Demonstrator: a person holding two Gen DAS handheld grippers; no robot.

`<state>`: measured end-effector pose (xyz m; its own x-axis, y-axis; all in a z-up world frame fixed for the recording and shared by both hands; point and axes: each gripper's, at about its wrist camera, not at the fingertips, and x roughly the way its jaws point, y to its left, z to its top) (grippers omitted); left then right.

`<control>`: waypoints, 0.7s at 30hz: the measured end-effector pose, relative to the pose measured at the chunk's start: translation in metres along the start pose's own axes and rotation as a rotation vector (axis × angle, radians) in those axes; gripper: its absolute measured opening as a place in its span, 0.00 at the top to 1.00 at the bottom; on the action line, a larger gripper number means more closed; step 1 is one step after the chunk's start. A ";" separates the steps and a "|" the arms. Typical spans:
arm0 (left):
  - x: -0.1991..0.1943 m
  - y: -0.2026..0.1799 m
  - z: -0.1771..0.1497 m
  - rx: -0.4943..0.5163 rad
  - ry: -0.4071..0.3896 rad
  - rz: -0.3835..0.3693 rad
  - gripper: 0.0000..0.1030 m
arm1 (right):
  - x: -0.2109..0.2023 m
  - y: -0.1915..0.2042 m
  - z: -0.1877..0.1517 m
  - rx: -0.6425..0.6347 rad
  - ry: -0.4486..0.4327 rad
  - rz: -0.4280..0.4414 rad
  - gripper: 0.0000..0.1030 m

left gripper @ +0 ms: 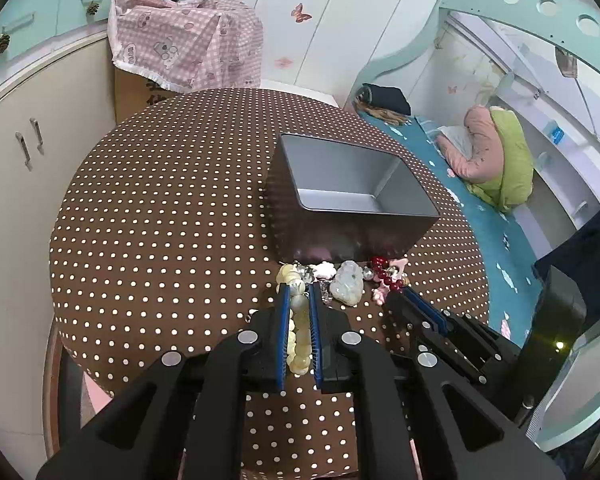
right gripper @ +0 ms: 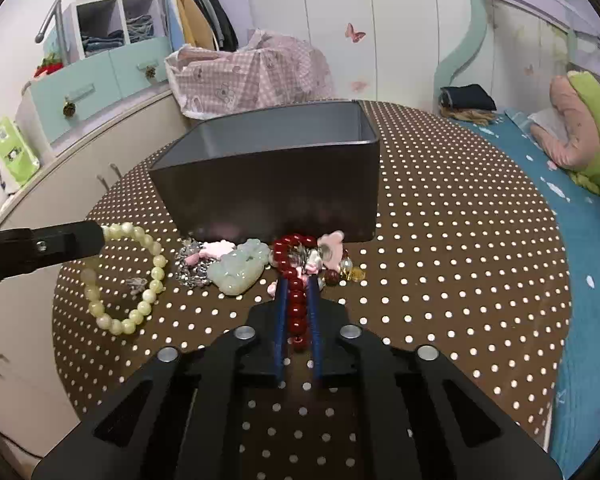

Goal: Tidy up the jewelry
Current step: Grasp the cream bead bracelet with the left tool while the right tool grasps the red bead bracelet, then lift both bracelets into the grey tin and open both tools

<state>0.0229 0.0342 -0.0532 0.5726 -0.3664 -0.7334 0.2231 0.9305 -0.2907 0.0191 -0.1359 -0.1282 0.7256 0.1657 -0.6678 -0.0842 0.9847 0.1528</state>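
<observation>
A round table (left gripper: 160, 200) under a brown cloth with white dots carries everything. The largest thing on it is a grey metal box (right gripper: 276, 176), open at the top; the part of its inside that shows holds nothing.

Along the near wall of the box, touching or just beside it, lies a row of jewelry. A pale green carved pendant (right gripper: 240, 268) sits near the middle of that wall, with a pink flat charm (right gripper: 218, 249) and a small silvery chain (right gripper: 190, 270) to its left. To the right of the pendant, still against the box, are a pink flower charm (right gripper: 332, 250) and a few clear and amber beads (right gripper: 354, 272).

The left gripper (left gripper: 299, 292) has its fingers clamped on a yellow-green bead bracelet (right gripper: 128, 280), which hangs as a loop to the left of the box's near corner.

The right gripper (right gripper: 298, 280) has its fingers pressed together on a dark red bead bracelet (right gripper: 296, 300), whose far end lies against the box's near wall.
</observation>
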 end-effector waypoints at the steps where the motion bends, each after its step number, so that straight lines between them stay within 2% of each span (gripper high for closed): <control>1: 0.000 0.000 0.000 -0.001 -0.001 -0.002 0.92 | -0.003 0.000 0.000 0.001 -0.006 0.004 0.92; 9: -0.005 0.000 0.001 -0.004 -0.017 -0.007 0.92 | -0.026 -0.002 0.003 0.006 -0.047 0.007 0.92; 21: -0.015 -0.008 0.020 0.026 -0.072 0.002 0.92 | -0.071 -0.009 0.051 -0.034 -0.197 -0.042 0.92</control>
<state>0.0281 0.0328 -0.0277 0.6276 -0.3647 -0.6878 0.2420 0.9311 -0.2729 0.0028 -0.1599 -0.0447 0.8484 0.1142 -0.5168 -0.0721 0.9923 0.1009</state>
